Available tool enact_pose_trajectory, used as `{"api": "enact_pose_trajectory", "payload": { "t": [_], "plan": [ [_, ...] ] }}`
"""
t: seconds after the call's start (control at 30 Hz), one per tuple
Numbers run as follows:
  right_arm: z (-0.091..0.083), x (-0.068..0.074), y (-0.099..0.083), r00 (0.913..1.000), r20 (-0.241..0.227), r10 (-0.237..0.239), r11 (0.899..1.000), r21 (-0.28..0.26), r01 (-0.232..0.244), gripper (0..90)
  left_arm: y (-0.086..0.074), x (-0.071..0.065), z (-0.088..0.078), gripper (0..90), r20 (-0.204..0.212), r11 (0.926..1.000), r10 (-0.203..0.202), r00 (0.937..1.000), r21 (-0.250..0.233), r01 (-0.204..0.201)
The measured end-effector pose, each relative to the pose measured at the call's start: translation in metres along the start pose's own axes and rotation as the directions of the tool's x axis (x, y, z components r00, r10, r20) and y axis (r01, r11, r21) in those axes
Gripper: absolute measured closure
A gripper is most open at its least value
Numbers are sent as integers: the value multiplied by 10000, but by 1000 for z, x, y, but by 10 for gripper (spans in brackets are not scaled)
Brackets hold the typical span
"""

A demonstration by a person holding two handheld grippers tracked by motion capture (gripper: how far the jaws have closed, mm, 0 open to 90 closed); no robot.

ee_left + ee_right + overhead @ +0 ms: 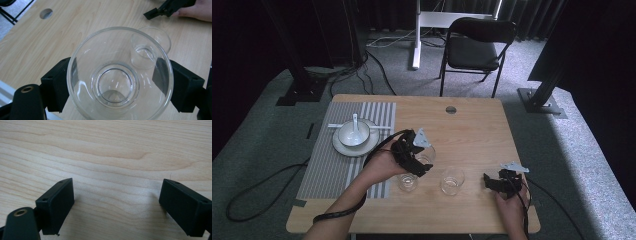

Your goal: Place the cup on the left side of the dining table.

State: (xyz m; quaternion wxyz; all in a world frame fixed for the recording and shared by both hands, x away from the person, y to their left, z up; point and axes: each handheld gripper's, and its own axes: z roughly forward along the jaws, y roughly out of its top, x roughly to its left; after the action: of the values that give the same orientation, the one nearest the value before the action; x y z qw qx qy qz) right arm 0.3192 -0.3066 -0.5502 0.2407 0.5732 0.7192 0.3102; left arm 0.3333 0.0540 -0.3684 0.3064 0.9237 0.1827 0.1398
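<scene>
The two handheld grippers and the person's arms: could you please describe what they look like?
Both the left gripper and the right gripper are black, each topped by a grey three-cornered plate and trailing a black cable. Their jaws are blocky black pads with small screw holes, and a brass-coloured ring sits on the body beside them, as the gripper views show. The person's forearms are bare; no sleeves or gloves are visible.

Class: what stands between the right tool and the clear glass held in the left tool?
Another clear drinking glass stands on the light wooden table, beside the held clear glass; the high view shows it.
</scene>
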Motion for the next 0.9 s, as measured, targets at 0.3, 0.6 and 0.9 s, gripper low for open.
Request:
{"api": "enact_pose_trajectory", "payload": {
  "t": [0.3,0.6,0.9],
  "plan": [
    [0,0,0,10000,2,-19,10000,-12,19,122,-17,14,-16,185,-514,9986,-500,9974,127,507],
    [0,0,0,10000,-5,13,10000,6,-13,122,-44,32,-30,185,-1224,9911,-1275,9843,233,1313],
    [0,0,0,10000,2,17,10000,3,-17,122,-71,47,-41,185,-1685,9791,-1940,9664,286,2015]
  ]
}}
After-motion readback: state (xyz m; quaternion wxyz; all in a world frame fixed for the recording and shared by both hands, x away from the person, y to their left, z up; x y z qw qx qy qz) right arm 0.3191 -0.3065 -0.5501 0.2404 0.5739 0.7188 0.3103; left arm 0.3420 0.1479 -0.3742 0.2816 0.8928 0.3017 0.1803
